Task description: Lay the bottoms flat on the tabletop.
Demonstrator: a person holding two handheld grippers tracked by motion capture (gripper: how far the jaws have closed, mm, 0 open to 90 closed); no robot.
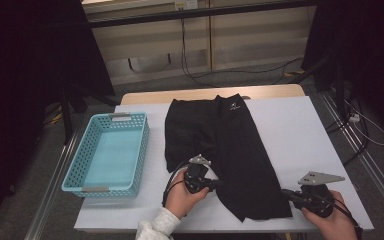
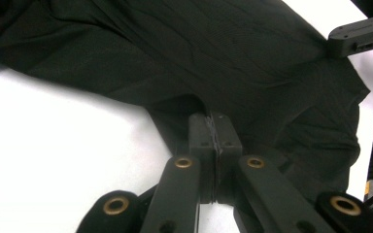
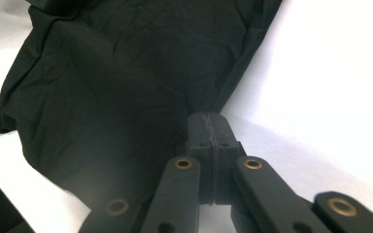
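Shorts pinched at two corners

Basket (image 1: pixel 107 152) of perforated turquoise plastic sits leftmost. One pair of smooth black shorts (image 1: pixel 225 145) lies mid-table on the white tabletop (image 1: pixel 300 135). Left gripper (image 1: pixel 211 184) clamps the inner hem; right gripper (image 1: pixel 286 195) clamps the outer corner.

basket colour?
Light turquoise basket, perforated walls; clearest in the high view.
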